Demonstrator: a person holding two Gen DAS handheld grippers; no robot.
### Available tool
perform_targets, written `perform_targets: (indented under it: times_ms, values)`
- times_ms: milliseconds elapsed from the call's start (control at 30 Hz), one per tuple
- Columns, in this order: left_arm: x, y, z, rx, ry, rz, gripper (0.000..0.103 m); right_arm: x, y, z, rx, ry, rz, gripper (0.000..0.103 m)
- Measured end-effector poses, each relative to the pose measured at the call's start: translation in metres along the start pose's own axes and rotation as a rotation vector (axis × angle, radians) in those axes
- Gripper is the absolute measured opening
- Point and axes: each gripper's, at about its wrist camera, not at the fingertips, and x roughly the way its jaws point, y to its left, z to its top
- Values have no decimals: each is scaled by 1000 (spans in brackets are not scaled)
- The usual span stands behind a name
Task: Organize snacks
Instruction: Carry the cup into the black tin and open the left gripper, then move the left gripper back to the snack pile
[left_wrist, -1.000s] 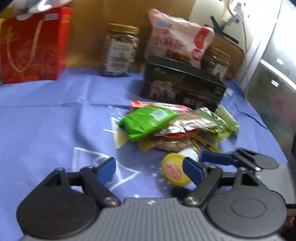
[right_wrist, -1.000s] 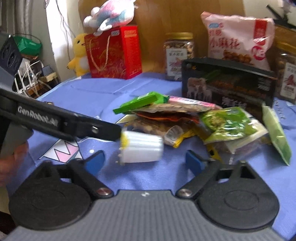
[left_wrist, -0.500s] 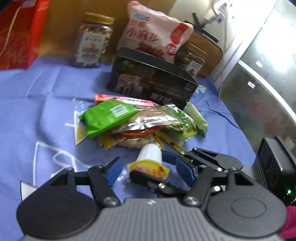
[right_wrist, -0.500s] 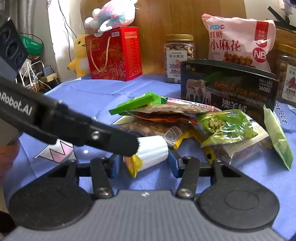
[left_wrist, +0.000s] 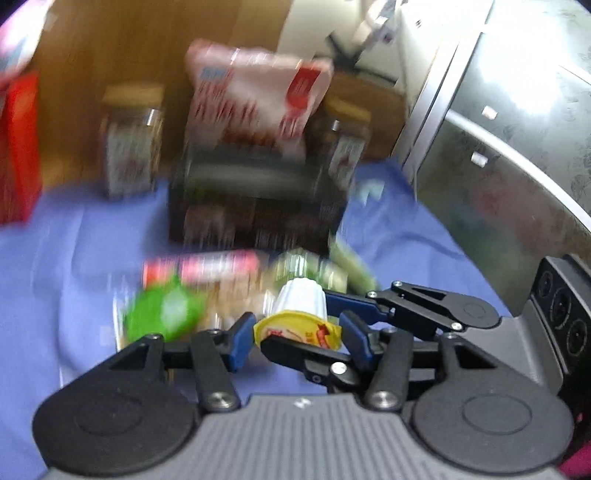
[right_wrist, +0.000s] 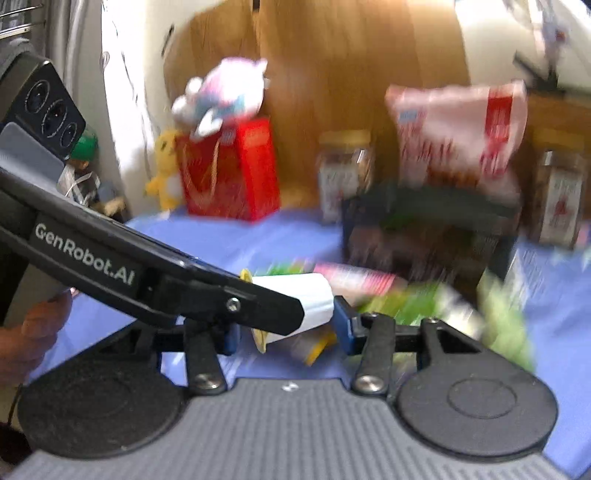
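Observation:
A small white ribbed cup with a yellow foil lid (left_wrist: 300, 318) sits between the fingers of both grippers, lifted off the blue cloth. My left gripper (left_wrist: 295, 334) has its blue pads on either side of the lid end. My right gripper (right_wrist: 286, 326) is shut on the cup (right_wrist: 312, 299) from the other side. A pile of snack packets (left_wrist: 221, 291), green and pink on top, lies on the cloth behind it. Both views are motion-blurred.
A dark open box (left_wrist: 255, 210) stands behind the pile. Behind it are a pink snack bag (left_wrist: 255, 99), two nut jars (left_wrist: 131, 142), and a red gift bag (right_wrist: 229, 173) with plush toys at the left. A metal cabinet (left_wrist: 517, 147) is at the right.
Both grippers have closed in around the cup and lifted it off the cloth. The views have tilted up and turned blurry.

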Motion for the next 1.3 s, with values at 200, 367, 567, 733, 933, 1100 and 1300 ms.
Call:
perform_targets:
  times_ms: [200,367,567,733,933,1100,1300]
  values:
    - [60,-19,75,83,-90,62,52,28,-57,48,-12,-101,-137,52]
    - [119,-25,105,87,-73,107,52,61,-102,60,36,-98,-229,53]
    - [151,-24,104,120,-43,223,62,84,-123,46,68,-29,-282,54]
    - [142,-16,97,121,-47,280,79,76,-115,39,65,-52,-282,64]
    - [112,-27,78,212,-92,370,80,52,-86,31,47,-85,-251,64]
    - [87,-27,65,210,-106,388,80,36,-56,20,5,-101,-236,64]
    - [69,-27,55,218,-130,397,80,30,-26,5,-17,-65,-180,64]
